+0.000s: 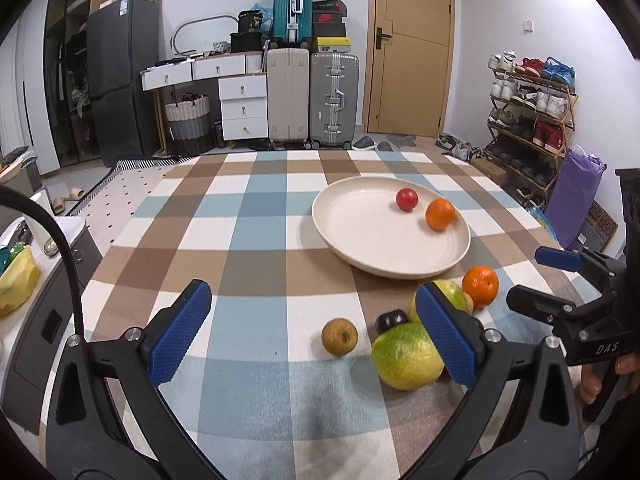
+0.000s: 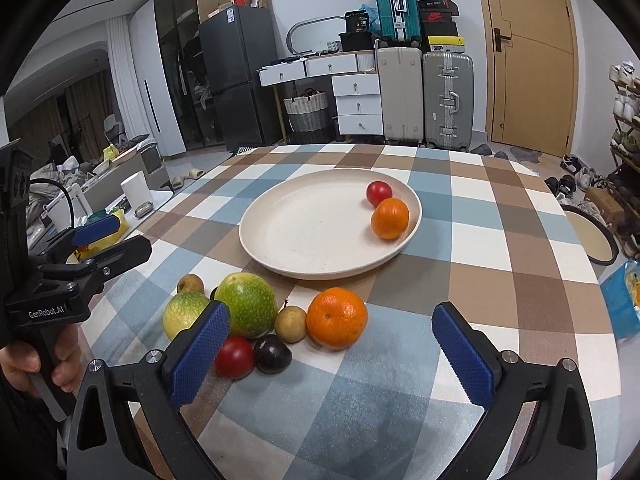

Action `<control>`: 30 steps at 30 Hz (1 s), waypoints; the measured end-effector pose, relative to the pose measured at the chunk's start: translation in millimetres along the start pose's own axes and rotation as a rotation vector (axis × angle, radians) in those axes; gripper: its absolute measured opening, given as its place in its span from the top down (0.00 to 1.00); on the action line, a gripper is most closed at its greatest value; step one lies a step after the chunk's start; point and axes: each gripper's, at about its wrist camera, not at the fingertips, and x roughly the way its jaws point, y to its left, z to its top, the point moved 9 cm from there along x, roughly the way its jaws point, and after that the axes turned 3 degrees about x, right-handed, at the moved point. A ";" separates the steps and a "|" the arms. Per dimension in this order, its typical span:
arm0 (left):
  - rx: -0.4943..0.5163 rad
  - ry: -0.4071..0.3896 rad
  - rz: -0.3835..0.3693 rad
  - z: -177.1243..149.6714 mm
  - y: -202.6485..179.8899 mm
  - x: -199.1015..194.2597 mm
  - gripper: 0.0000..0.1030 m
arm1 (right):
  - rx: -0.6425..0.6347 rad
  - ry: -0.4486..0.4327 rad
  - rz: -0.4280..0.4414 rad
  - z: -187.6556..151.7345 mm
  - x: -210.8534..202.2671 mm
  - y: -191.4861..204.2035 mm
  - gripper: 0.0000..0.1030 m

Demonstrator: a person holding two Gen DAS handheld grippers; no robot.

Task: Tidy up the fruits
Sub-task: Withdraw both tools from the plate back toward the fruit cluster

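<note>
We see both tools standing wide open with nothing between their blue pads. The left tool (image 1: 312, 328) hangs over the checked cloth of the bench (image 1: 256, 216), its right pad in front of a green-yellow fruit (image 1: 404, 354). The right tool (image 2: 332, 354) hangs just before the loose pile of fruit.

On the cream plate (image 2: 304, 240), which sits past the pile toward the middle of the bench, lie two fruits at its far right side: a small red one (image 2: 379, 193) and an orange (image 2: 390, 218), close together, possibly touching.

Off the plate, near its front edge, the rest sit bunched on the cloth: a second orange (image 2: 337, 318), a small brownish fruit (image 2: 291, 324) just beside it, a large green fruit (image 2: 250, 304), another green one (image 2: 184, 314) partly behind the right tool's left pad, a dark plum (image 2: 273, 354), a red fruit (image 2: 235, 358) and a small tan fruit (image 2: 190, 283) at the back left.

A hand (image 2: 28, 360) grips the handle of the left tool.
</note>
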 end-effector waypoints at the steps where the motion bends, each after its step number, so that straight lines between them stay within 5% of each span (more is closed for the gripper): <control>1: 0.003 0.006 0.003 -1.7 -0.4 1.4 0.01 | 0.002 0.004 -0.002 -1.4 -0.4 -0.5 0.00; 26: -0.001 0.115 0.032 -24.8 14.5 38.0 0.01 | 0.063 0.079 -0.016 -12.8 15.8 -14.7 0.02; 30: -0.021 0.127 0.033 -26.5 18.8 42.3 0.01 | 0.082 0.093 0.011 -12.3 20.4 -13.2 0.14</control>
